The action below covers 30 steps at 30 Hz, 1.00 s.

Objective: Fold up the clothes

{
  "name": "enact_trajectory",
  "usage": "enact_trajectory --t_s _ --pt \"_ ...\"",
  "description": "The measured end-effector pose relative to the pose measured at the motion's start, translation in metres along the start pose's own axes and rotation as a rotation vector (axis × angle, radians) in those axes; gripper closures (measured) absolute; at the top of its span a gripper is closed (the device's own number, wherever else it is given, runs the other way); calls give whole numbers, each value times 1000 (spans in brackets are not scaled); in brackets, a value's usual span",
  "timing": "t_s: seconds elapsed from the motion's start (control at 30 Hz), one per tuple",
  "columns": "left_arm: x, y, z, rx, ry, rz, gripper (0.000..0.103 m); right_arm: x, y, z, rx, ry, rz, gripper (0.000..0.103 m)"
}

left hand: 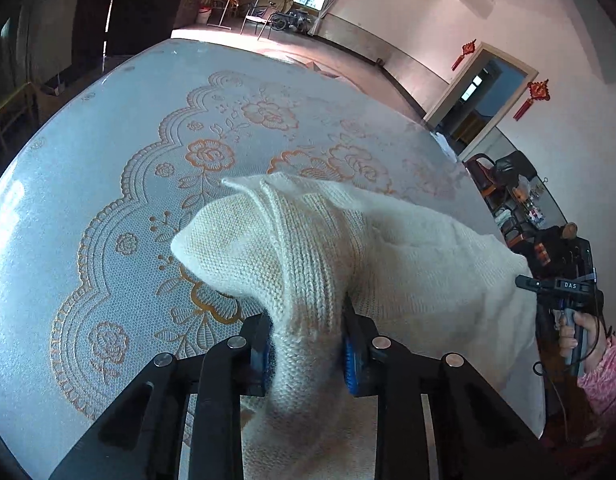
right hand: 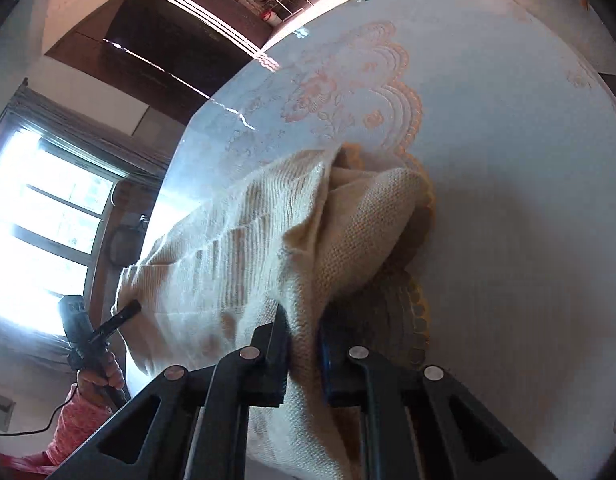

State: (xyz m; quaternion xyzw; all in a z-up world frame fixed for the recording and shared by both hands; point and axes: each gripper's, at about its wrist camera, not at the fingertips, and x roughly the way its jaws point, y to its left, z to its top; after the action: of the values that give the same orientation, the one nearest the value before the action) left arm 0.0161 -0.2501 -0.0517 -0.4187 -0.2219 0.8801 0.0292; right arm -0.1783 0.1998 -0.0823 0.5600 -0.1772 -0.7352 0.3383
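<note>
A cream knitted sweater [left hand: 408, 248] is held up over a round table with a white and orange lace-patterned cloth [left hand: 119, 184]. My left gripper [left hand: 305, 340] is shut on a bunched ribbed edge of the sweater. My right gripper [right hand: 303, 356] is shut on another edge of the same sweater [right hand: 227, 248], which hangs stretched between the two. The right gripper also shows at the far right of the left wrist view [left hand: 564, 292], at the sweater's far corner. The left gripper shows at lower left in the right wrist view [right hand: 107, 324].
The table's edge [left hand: 488, 200] curves close behind the sweater. Beyond it are a doorway [left hand: 480, 92] with red hanging ornaments, cluttered dark furniture [left hand: 508, 184], chairs [left hand: 263, 16] by a far window, and a bright window [right hand: 47, 232].
</note>
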Motion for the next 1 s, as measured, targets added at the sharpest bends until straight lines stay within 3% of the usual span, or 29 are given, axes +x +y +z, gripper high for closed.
enact_trajectory --t_s 0.17,0.23,0.37,0.47,0.6,0.67,0.77,0.8,0.83,0.9,1.0 --pt "-37 -10 -7 -41 -85 0 77 -2 41 17 -70 -5 58 93" --pt "-64 -5 -17 -80 -132 11 85 2 63 24 -112 4 84 93" --pt "-122 13 -36 -156 -259 55 91 16 116 36 -217 34 124 93" --pt "-148 26 -50 -167 -274 122 91 38 159 46 -298 67 125 93" --pt "-136 54 -71 -227 -207 198 91 52 195 45 -391 88 59 93" --pt "-124 72 -84 -289 -150 171 87 49 192 45 -374 88 40 93" --pt "-91 81 -90 -326 -41 114 74 41 177 45 -341 83 -1 93" --pt "-80 81 -88 -316 -12 126 59 37 169 44 -323 77 -20 93" --pt "-70 82 -87 -305 17 140 53 33 159 44 -296 71 -34 93" --pt "-59 86 -87 -303 50 145 53 26 135 41 -231 62 -49 93" --pt "-48 97 -84 -363 90 100 41 20 101 35 -145 55 -63 93"
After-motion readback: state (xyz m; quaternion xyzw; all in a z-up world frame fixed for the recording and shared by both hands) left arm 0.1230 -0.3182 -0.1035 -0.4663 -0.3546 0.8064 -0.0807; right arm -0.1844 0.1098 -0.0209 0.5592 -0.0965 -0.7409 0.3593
